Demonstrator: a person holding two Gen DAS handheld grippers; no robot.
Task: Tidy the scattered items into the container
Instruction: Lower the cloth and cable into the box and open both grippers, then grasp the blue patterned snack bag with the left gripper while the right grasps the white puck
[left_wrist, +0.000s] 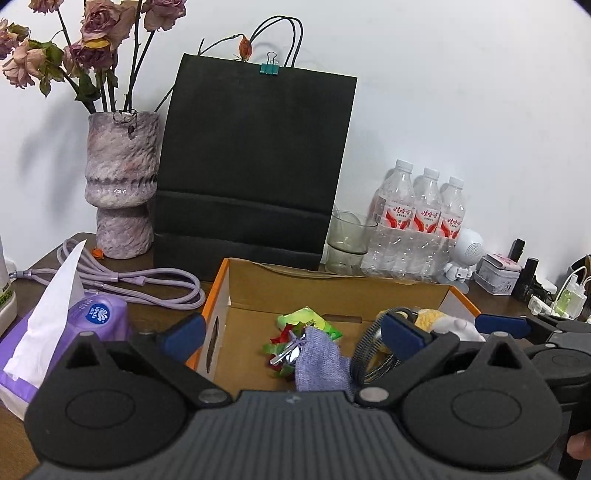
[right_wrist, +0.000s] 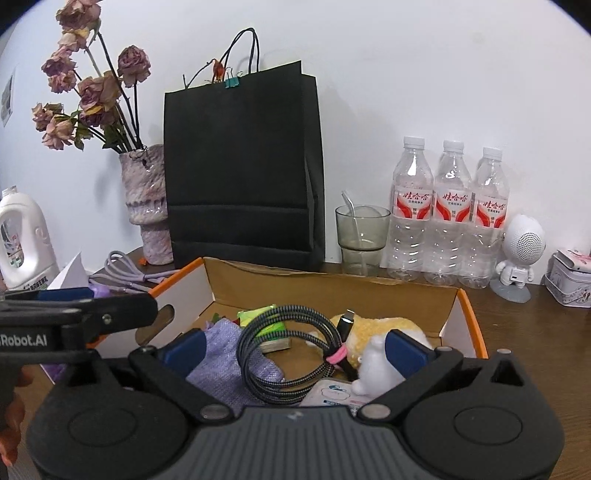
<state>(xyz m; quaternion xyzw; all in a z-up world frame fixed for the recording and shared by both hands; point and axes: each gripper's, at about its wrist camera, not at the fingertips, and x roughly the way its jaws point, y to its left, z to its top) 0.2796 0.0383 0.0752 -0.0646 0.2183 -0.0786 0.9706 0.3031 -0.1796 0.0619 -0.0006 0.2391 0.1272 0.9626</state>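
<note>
An orange-rimmed cardboard box (left_wrist: 332, 286) (right_wrist: 332, 290) stands on the wooden table. It holds a purple cloth pouch (left_wrist: 321, 365) (right_wrist: 225, 339), a green packet (left_wrist: 310, 319) (right_wrist: 273, 326), a coiled braided cable (left_wrist: 364, 354) (right_wrist: 288, 309), a yellow plush toy (left_wrist: 430, 317) (right_wrist: 369, 326) and a white figure (right_wrist: 376, 365). My left gripper (left_wrist: 293, 332) hangs open over the box's left half, with the pouch lying loose below it. My right gripper (right_wrist: 295, 349) is open above the cable coil, its pads clear of it. Each gripper shows at the edge of the other's view.
Behind the box stand a black paper bag (left_wrist: 255, 166), a vase of dried roses (left_wrist: 122, 184), a glass (right_wrist: 362, 236), three water bottles (right_wrist: 450, 214), a white robot speaker (right_wrist: 521, 251) and a tin (right_wrist: 570, 280). A tissue pack (left_wrist: 62, 339) and purple cable (left_wrist: 155, 280) lie left.
</note>
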